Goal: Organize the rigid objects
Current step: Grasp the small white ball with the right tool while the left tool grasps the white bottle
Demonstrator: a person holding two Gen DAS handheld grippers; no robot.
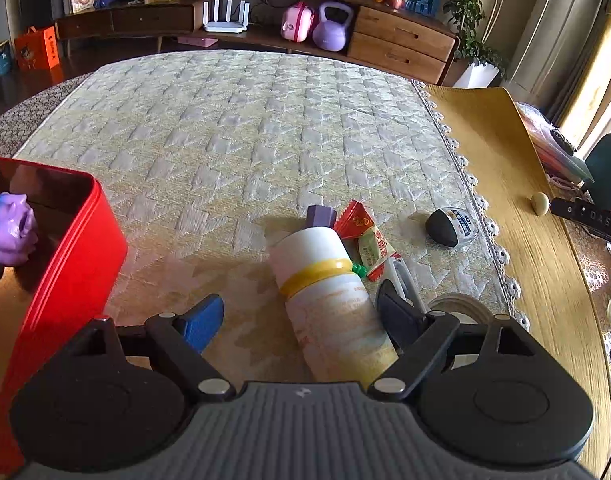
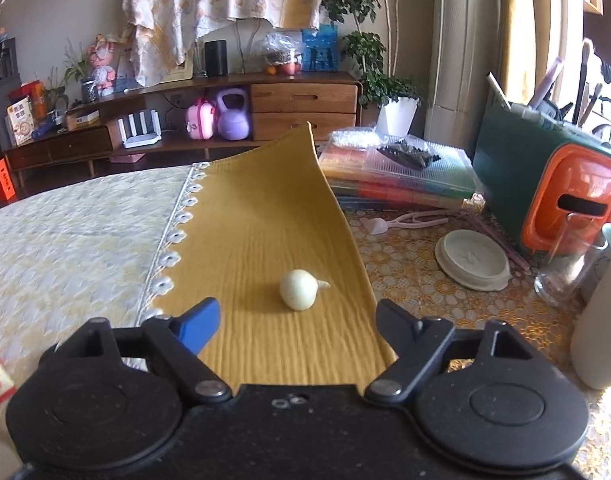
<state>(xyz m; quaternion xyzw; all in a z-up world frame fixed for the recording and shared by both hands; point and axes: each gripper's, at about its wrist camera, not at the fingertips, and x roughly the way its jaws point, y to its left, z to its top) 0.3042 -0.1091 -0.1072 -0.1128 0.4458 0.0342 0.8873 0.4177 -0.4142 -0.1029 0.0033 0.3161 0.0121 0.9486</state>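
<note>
One purple figurine (image 1: 10, 230) inside red box (image 1: 71, 264), near white bottle (image 1: 329, 300).

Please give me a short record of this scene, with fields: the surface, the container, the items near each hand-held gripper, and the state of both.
surface: patterned cloth beside a yellow cloth
container: red box, open, a purple figure at its rim
left hand-held gripper: open, white bottle lying between its fingers
near bottle: red packet, dark rounded object
right hand-held gripper: open, holds nothing
ahead of it: small pale bulb on the yellow cloth
</note>
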